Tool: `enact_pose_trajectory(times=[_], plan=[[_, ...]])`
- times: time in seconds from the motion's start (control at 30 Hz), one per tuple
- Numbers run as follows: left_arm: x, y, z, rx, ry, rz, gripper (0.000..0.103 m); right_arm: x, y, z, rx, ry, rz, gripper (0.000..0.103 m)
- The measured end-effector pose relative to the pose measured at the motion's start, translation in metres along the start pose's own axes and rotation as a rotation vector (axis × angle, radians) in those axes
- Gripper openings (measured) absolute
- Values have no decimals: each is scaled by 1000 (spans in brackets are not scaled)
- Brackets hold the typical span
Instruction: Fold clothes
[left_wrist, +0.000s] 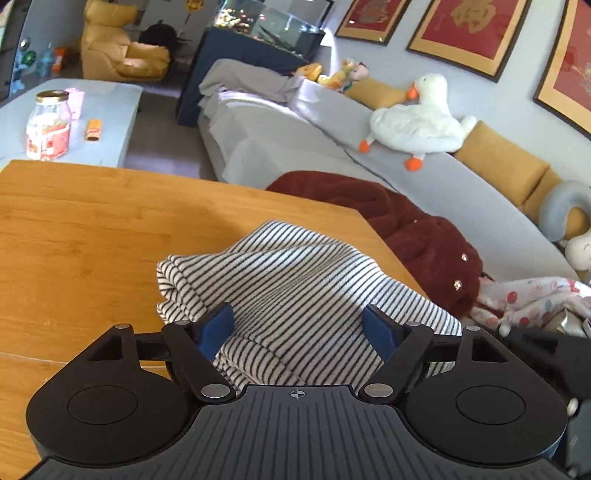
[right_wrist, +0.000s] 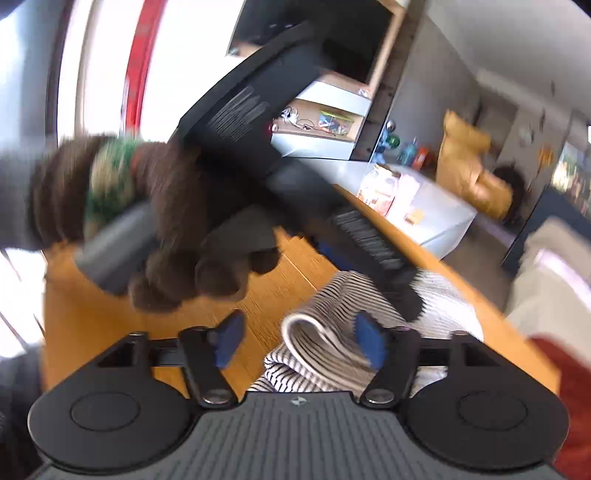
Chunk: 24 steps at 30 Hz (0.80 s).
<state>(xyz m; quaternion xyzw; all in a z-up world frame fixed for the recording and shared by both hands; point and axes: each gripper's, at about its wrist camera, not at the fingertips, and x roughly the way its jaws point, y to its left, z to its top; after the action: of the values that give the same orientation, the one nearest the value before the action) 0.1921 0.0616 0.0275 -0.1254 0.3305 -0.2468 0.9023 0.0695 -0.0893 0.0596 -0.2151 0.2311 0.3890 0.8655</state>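
A black-and-white striped garment (left_wrist: 291, 288) lies bunched and partly folded on the wooden table (left_wrist: 85, 236). My left gripper (left_wrist: 299, 328) is open, its blue pads on either side of the cloth, just above it. In the right wrist view my right gripper (right_wrist: 301, 339) is open too, with the rolled edge of the striped garment (right_wrist: 317, 339) between its blue fingers. The other gripper's body (right_wrist: 258, 122), held by a gloved hand (right_wrist: 173, 229), crosses that view above the cloth.
A dark red fleece garment (left_wrist: 406, 229) and a dotted white cloth (left_wrist: 532, 299) lie at the table's right edge by the grey sofa (left_wrist: 332, 122). A white plush duck (left_wrist: 417, 118) sits on the sofa. A jar (left_wrist: 48, 125) stands on a low white table.
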Motion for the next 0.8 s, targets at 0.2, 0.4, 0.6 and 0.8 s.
enact_pose_trajectory(times=[0.2, 0.4, 0.6, 0.8], plan=[[-1, 4, -4, 15, -5, -15, 82, -43, -95, 5, 463, -115, 116, 101], [-4, 7, -9, 25, -17, -26, 83, 16, -180, -12, 799, -69, 124, 103], [-8, 6, -12, 57, -13, -25, 83, 84, -180, -47, 892, 127, 207, 96], [-14, 18, -13, 4, -26, -59, 94, 54, -161, -14, 777, 55, 191, 81]])
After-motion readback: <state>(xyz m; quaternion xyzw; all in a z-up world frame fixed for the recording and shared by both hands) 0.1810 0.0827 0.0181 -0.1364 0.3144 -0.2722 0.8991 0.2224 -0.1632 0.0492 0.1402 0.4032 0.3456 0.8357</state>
